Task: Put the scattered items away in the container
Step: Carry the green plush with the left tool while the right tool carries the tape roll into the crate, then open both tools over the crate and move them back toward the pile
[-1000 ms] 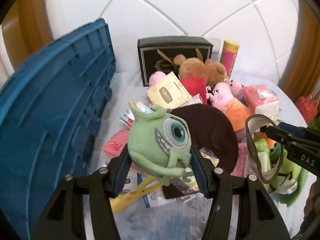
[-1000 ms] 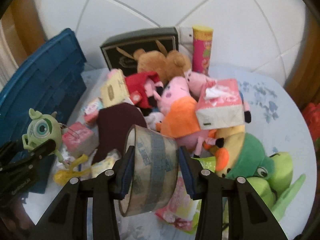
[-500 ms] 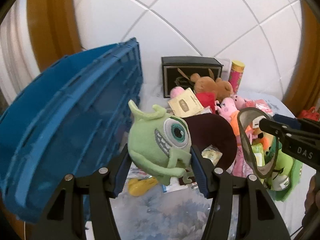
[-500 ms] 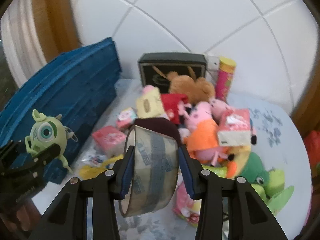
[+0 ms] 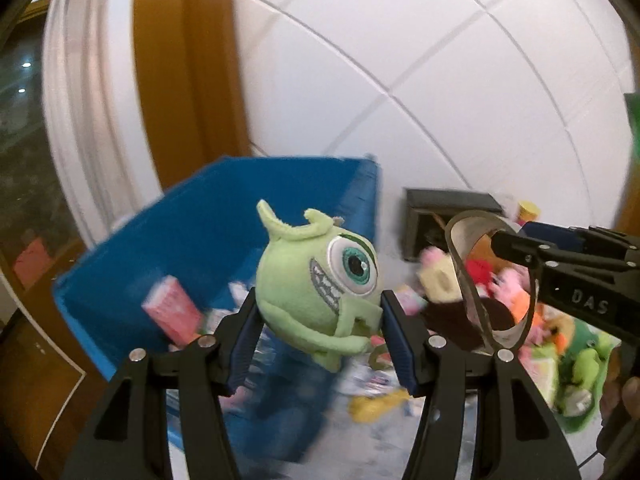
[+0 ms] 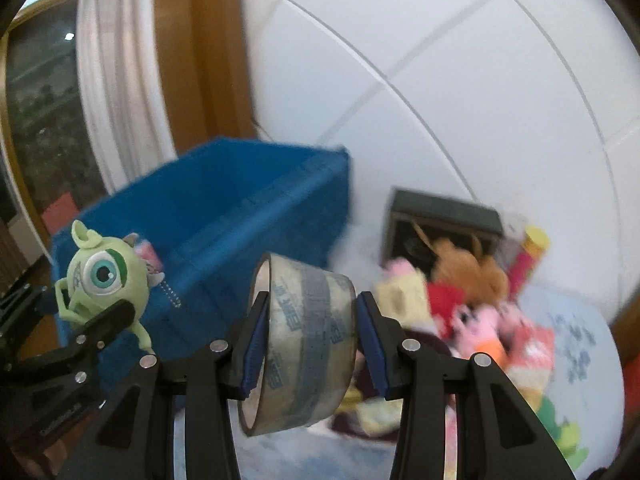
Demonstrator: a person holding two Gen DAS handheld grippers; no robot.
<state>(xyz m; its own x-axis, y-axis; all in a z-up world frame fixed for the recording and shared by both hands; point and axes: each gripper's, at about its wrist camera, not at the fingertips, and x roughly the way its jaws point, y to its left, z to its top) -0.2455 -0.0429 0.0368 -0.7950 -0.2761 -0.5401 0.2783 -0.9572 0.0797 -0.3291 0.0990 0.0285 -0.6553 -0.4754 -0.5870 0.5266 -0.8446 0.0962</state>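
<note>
My left gripper holds the green one-eyed toy tight between its two pads, up in the air. My right gripper squeezes the roll of tape by its flat sides, so the hole points sideways. The blue bin sits ahead and to the left of both — its open top faces up, and a pink box already lies inside. My left gripper is nearer to the bin; the toy hangs just past its near rim. To the right, the pile of soft toys and a black box sit on the table. Nothing stands between my grippers and the bin's open top.
</note>
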